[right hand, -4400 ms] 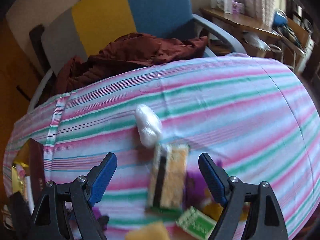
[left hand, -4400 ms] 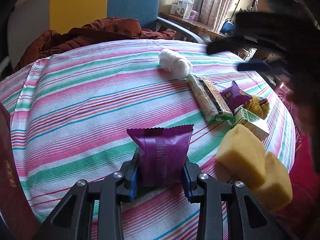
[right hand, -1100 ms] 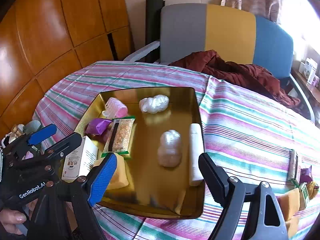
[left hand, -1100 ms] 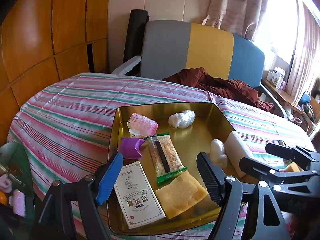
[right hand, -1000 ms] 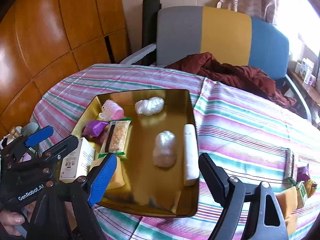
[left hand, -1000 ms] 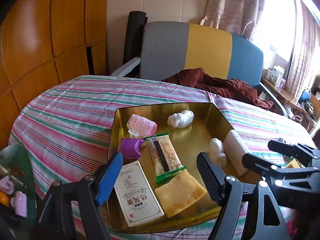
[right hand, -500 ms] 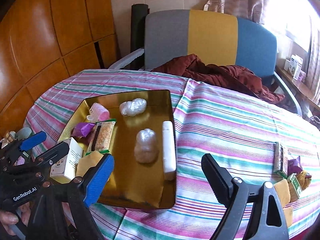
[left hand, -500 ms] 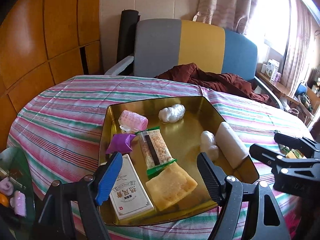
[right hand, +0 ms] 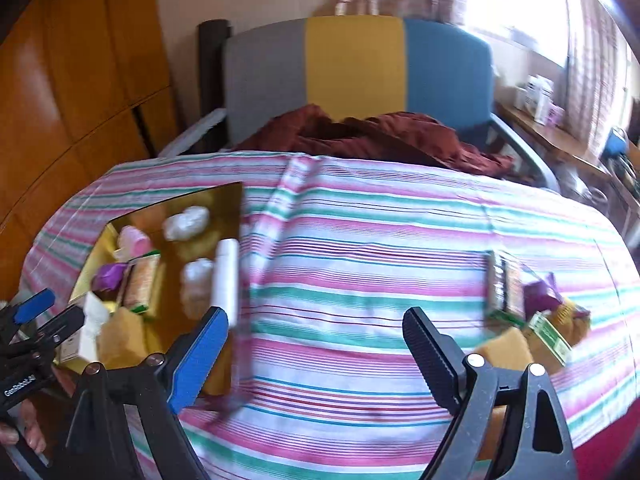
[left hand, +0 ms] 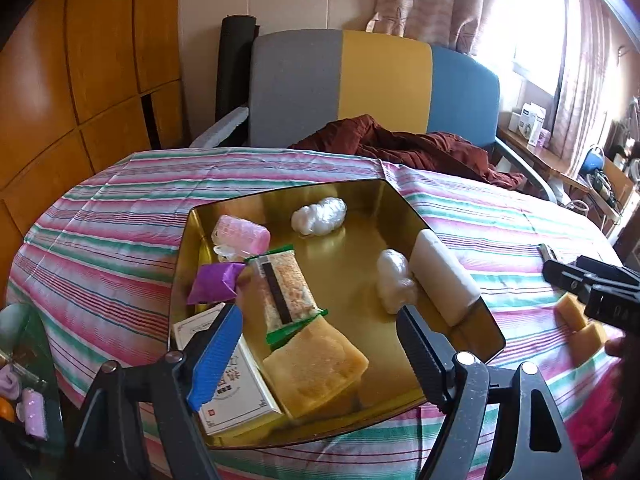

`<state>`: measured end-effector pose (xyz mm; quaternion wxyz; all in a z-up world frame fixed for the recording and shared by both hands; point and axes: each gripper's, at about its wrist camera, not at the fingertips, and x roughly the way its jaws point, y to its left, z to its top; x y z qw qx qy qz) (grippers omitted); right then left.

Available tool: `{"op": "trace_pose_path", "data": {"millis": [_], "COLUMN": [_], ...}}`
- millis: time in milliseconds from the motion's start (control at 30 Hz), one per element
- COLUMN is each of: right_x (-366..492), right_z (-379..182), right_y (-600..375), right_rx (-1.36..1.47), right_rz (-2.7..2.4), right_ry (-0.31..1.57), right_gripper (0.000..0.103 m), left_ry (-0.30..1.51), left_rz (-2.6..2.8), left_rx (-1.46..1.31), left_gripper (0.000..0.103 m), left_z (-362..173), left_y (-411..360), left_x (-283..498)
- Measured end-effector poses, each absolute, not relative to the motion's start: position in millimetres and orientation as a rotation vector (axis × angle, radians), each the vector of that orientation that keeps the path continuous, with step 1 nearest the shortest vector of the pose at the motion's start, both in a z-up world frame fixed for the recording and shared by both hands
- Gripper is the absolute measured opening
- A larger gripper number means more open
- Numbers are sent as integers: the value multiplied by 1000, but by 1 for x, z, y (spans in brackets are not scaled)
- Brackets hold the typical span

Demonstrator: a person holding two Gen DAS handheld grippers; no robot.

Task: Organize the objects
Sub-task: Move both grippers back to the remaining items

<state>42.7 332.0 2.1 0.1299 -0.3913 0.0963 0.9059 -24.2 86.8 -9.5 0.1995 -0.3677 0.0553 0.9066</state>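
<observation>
1. The left tongs hang spread wide and empty over the near part of the gold tray, which sits on the striped surface.
2. In the tray, along its left side from far to near: a pink roller, a purple packet, and a white box partly hidden behind the left tongs' blue finger.
3. A cracker bar in clear wrap with green ends lies just right of the purple packet; a yellow sponge touches its near end.
4. A white wad lies at the far end of the tray. A second wad lies just beside a white block that leans along the right wall.
5. The right tongs are also spread wide and grip nothing, over bare striped cloth to the right of the tray.
6. At the right side of the surface, well apart from the tray, lies a cluster: a bar, a purple pack, a green box and sponges. This view is blurred, so finer detail cannot be told.
7. Behind the surface stands a chair with a grey, yellow and blue back and a maroon garment heaped on its seat.
</observation>
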Motion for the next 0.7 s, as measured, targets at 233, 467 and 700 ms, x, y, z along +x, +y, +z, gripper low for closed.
{"op": "trace_pose_path", "data": {"millis": [233, 467, 700], "right_x": [65, 102, 154], "right_z": [5, 13, 13], "right_y": [375, 440, 509], "right_rx": [-1082, -995, -867], "right_rz": [2539, 2403, 2234], "right_ry": [313, 423, 632], "right_gripper": [91, 91, 91], "left_ry": [176, 184, 220], "left_rz": [2511, 2468, 2401], "left_rx": [-1030, -1014, -980], "left_gripper": [80, 81, 81], "left_z": [-11, -9, -4], "left_y": [95, 105, 129], "left_x": [-22, -19, -17]}}
